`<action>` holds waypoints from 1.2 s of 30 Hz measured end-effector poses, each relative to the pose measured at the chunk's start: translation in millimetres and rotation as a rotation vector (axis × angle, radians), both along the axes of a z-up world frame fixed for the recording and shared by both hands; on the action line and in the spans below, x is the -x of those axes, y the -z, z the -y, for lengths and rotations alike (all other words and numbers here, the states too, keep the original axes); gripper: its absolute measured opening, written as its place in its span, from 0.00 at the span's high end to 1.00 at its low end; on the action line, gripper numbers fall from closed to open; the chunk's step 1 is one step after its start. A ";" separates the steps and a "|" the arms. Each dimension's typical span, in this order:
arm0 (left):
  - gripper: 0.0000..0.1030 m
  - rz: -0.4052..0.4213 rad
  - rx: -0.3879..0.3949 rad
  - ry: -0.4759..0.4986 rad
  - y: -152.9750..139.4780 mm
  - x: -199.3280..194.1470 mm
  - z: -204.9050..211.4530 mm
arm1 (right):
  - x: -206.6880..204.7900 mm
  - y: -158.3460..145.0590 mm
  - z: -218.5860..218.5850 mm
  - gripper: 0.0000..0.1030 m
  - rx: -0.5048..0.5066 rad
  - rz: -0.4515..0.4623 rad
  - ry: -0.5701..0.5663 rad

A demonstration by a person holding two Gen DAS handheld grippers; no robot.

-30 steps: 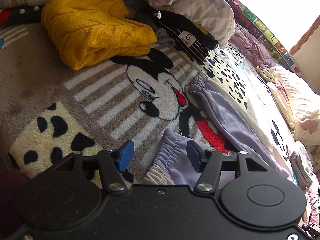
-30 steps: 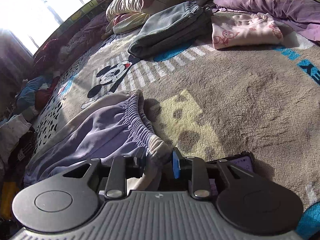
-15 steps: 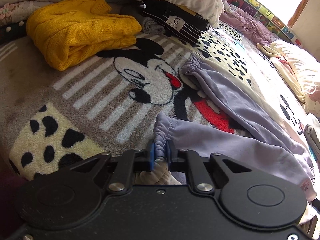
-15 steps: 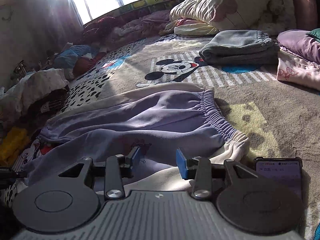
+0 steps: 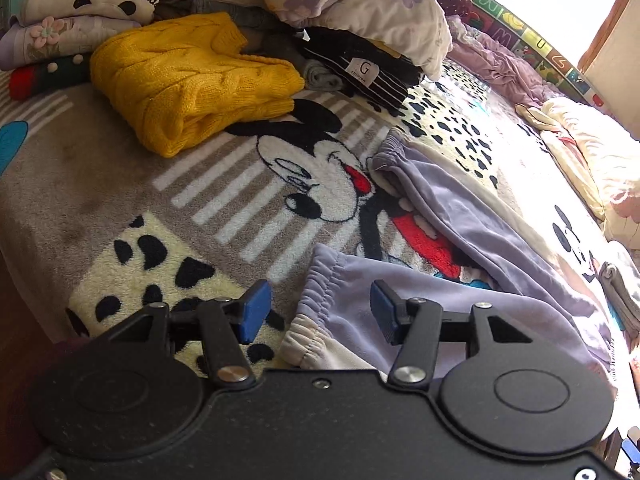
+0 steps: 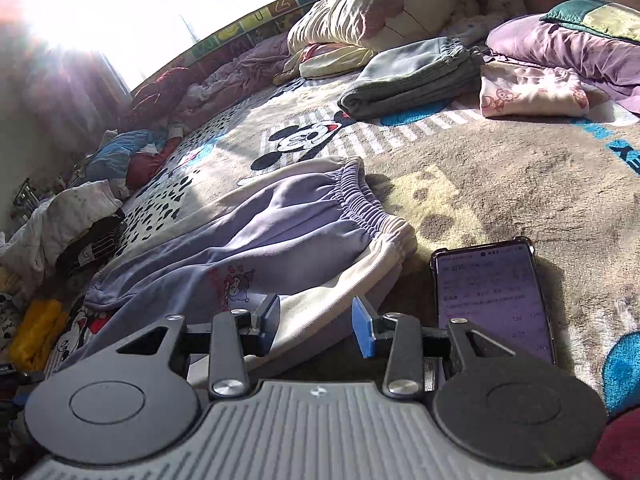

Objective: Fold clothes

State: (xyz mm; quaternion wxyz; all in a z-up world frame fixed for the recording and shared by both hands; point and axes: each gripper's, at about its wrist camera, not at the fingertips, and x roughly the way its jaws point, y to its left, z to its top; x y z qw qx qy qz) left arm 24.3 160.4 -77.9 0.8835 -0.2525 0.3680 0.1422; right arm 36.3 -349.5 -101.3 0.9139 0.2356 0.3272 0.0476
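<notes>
On a bed covered by a cartoon-mouse blanket [image 5: 312, 184] lie the lilac trousers [image 5: 472, 240], spread out flat.

In the left wrist view, from the left: a pile of folded clothes [image 5: 80, 12] is at the far left edge, and just beside it sits a folded yellow cable-knit sweater [image 5: 188, 80]. To the right of it is a black striped garment [image 5: 368, 72] with a label that shows a "G", under a pale flowered quilt [image 5: 360, 4]. Lower, the two leg cuffs of the trousers point toward the camera side. The left gripper [image 5: 316, 312] hovers over the nearer cuff [image 5: 320, 284]; its blue fingers [image 5: 254, 308] are spread and opening, with the cuff between them, and the pads do not press on the cloth.

In the right wrist view, from the left: crumpled clothes [image 6: 60, 216] lie near the sunny window, then the trousers run across the middle, with their gathered waistband [image 6: 360, 204] toward the right. A small cartoon print [image 6: 236, 284] is on the cloth. The right gripper [image 6: 316, 328] is over the pale lower edge of the trousers; its fingers [image 6: 362, 332] stand apart and grip nothing. Just beside the waistband, on the right, a smartphone [image 6: 492, 296] lies with a lit screen. Farther back are folded grey trousers [image 6: 408, 76] and a pink printed garment [image 6: 532, 92].
</notes>
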 end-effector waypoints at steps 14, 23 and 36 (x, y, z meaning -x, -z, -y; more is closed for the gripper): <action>0.47 0.088 0.050 0.076 -25.8 -145.3 -11.6 | -150.0 -31.0 26.7 0.56 0.077 -0.043 -0.075; 0.47 0.005 0.115 0.052 14.3 -233.0 -53.4 | -233.5 1.0 22.5 0.56 0.097 -0.139 -0.146; 0.80 -0.032 -0.012 0.163 31.4 -263.3 -31.9 | -241.0 38.0 28.9 0.67 -0.026 -0.158 -0.198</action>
